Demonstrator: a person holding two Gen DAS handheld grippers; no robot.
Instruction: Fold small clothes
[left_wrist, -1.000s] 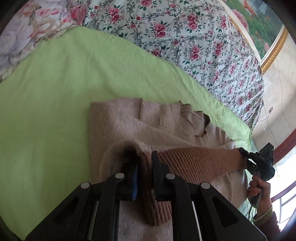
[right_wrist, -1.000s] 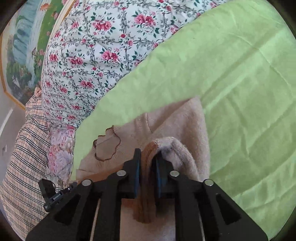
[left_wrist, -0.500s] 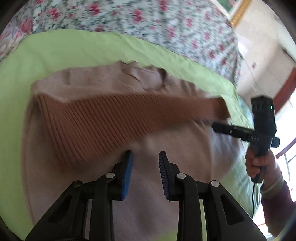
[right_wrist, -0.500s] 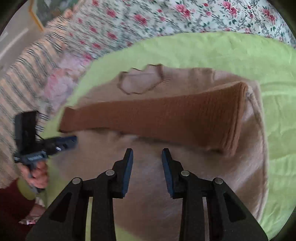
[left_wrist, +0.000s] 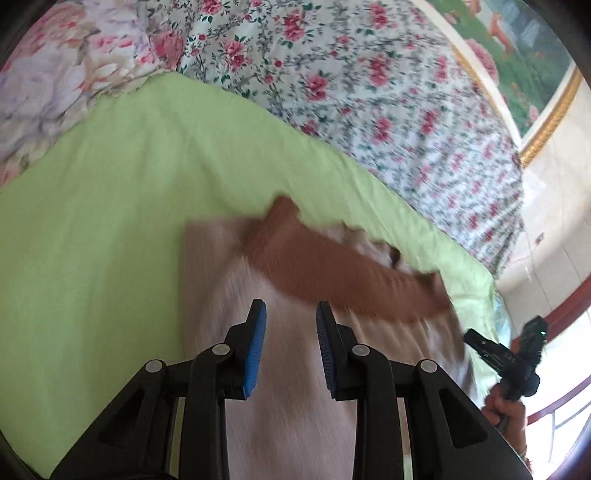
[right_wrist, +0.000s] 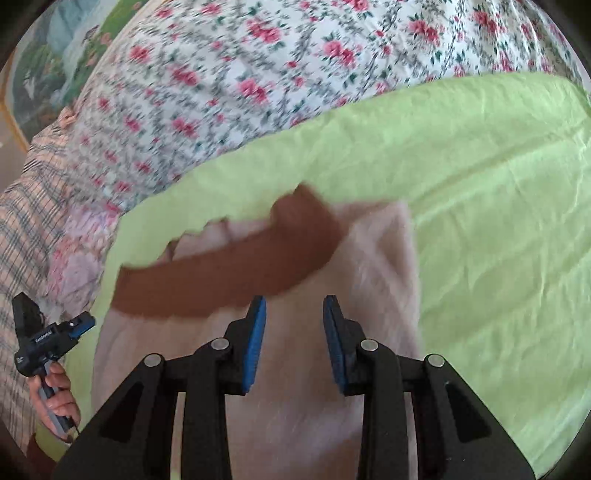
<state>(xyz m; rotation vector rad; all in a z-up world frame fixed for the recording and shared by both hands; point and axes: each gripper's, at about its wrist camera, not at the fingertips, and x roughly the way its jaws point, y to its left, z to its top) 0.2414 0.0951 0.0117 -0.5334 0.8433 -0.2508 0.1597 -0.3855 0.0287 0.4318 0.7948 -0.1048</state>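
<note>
A beige sweater (left_wrist: 288, 387) lies flat on the green sheet (left_wrist: 110, 229). A brown ribbed sleeve (left_wrist: 332, 273) is folded across its chest. My left gripper (left_wrist: 290, 314) hovers over the sweater's lower body, open, with nothing between its blue pads. In the right wrist view the same sweater (right_wrist: 295, 406) and brown sleeve (right_wrist: 221, 277) show blurred. My right gripper (right_wrist: 294, 310) hangs just below the sleeve, open and empty. Each gripper also appears in the other's view, held in a hand (right_wrist: 55, 391) at the sweater's side.
A floral quilt (left_wrist: 369, 92) is piled behind the green sheet. A gold-framed picture (left_wrist: 535, 55) hangs on the far wall. Plaid cloth (right_wrist: 26, 206) lies beside the quilt. The bed edge and a red-framed window (left_wrist: 565, 406) are at the right of the left wrist view.
A second ago both grippers were shut on the brown sleeve. They have let it go and pulled back, and the sleeve now lies across the sweater.
</note>
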